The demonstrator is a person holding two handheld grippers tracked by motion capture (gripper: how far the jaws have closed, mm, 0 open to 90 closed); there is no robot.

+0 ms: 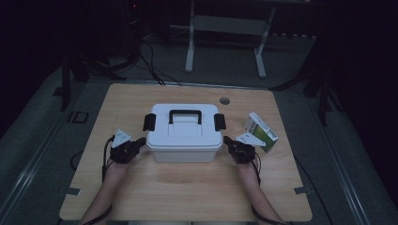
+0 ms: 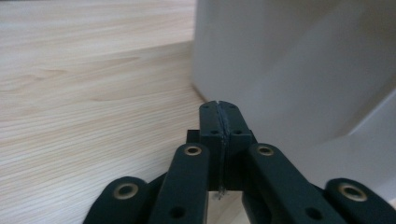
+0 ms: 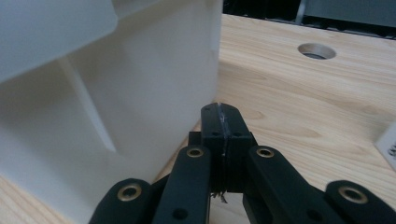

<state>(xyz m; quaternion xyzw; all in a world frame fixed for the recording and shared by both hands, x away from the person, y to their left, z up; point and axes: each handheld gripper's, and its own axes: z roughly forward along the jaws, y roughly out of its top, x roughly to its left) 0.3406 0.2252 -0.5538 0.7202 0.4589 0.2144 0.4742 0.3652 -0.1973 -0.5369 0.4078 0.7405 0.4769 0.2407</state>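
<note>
**Two closed claws flanking a white storage box on a bench**

A dim room is surrounding a light wooden bench [image 1: 187, 187], with a metal stand [image 1: 225, 37] behind it. A white lidded box [image 1: 184, 136] is sitting at the bench's middle, its long axis running left to right and its black carry handle [image 1: 185, 115] lying along that axis, on top. The left claw [image 1: 140, 140] is resting at the box's left end, its jaws pressed fully together and gripping nothing. The right claw [image 1: 227, 139] is mirroring it at the right end, also closed and empty. A small green-and-white carton [image 1: 261, 131] is lying just beyond the right claw. Judging from here, uneven pushing from the two sides could be skewing the box, or sliding it into the carton.
</note>
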